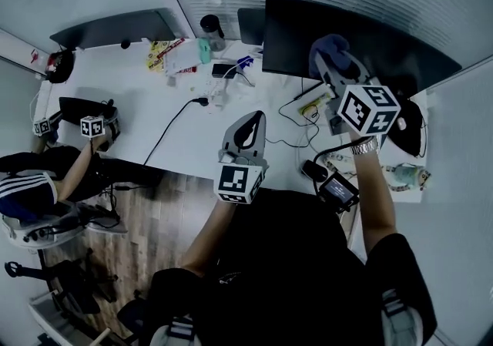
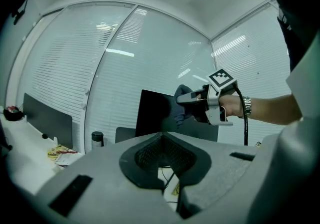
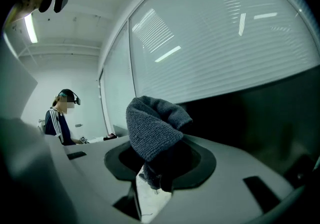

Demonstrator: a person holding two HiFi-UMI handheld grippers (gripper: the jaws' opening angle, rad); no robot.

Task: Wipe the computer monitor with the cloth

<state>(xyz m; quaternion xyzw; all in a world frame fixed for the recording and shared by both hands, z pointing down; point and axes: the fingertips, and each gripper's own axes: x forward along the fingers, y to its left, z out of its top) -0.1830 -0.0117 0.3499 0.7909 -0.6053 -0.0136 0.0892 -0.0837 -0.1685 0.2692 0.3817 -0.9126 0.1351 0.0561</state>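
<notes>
Right gripper (image 1: 333, 61) was clenched on the grey cloth (image 1: 330, 45), with the cloth bunched up and poking out past the tips toward the far side. The monitor (image 1: 393, 48) stood just beyond it at the far edge of the bench (image 1: 154, 98), screen facing the person and long axis running left-right. The cloth sat over the screen's left half, up high, so most of the unwiped span lay to the right and below. It looked right at the glass, but I couldn't tell if it was actually touching (no view was edge-on to the screen). Right arm was stretched well forward, gripper roughly level and pointed into the screen. Left gripper (image 1: 248, 125) was much nearer the person, over the near part of the bench and well short of the monitor, elbow bent. Its jaws were closed to a narrow slit with nothing between them. So the right was clearly the working hand, and I'd judge the next stroke runs sideways along the screen's long axis.
</notes>
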